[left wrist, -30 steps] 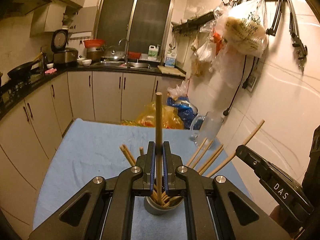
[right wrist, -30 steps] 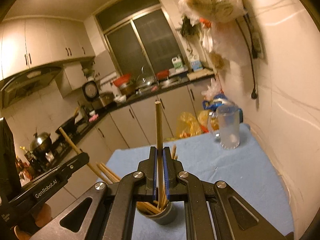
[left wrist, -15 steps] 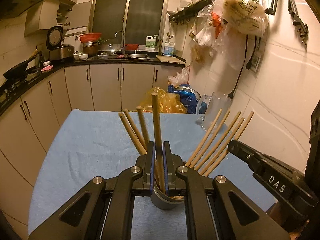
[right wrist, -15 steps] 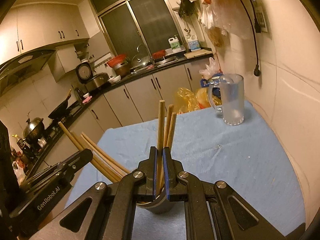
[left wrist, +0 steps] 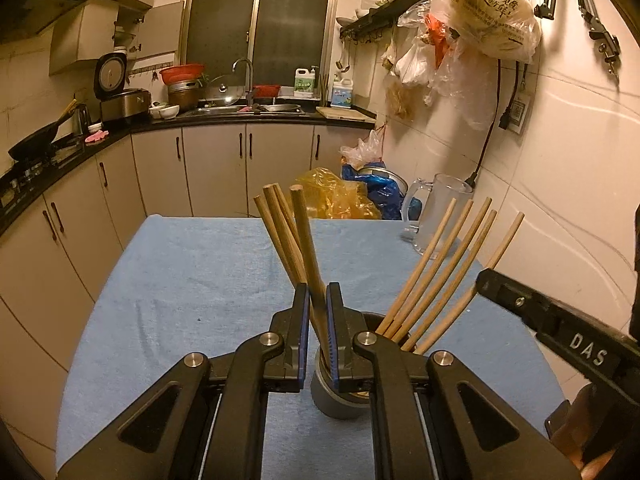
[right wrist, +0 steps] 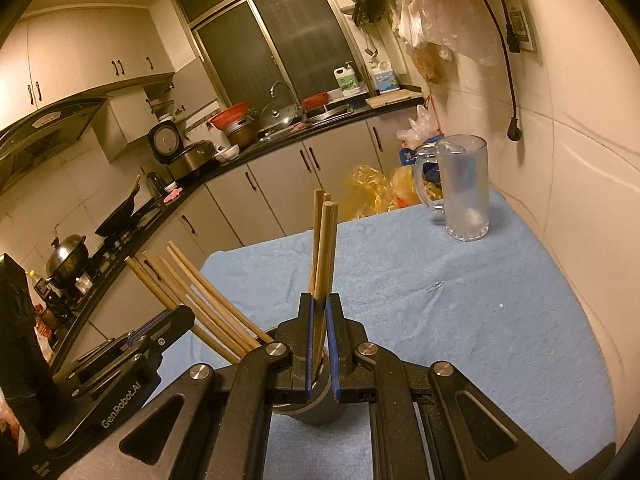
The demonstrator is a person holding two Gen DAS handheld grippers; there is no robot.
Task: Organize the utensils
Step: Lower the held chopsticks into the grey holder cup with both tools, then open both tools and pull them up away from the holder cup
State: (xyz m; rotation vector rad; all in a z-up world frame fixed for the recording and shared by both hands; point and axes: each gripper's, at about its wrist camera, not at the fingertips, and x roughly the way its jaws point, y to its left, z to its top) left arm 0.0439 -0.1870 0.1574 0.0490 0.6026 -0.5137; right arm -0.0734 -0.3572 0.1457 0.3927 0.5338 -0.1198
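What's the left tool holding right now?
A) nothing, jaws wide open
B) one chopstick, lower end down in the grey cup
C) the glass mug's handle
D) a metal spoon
B: in the left wrist view the left tool is shut on a wooden chopstick whose lower end sits inside the grey cup on the blue cloth.

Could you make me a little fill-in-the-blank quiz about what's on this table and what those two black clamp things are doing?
1. Each gripper is clamped on a wooden ____.
2. The chopsticks stand in a grey ____ in front of the left gripper.
3. The table is covered by a ____ cloth.
4. Past the right gripper, near the wall, stands an empty glass ____.

Missing words: chopstick; cup; blue; mug
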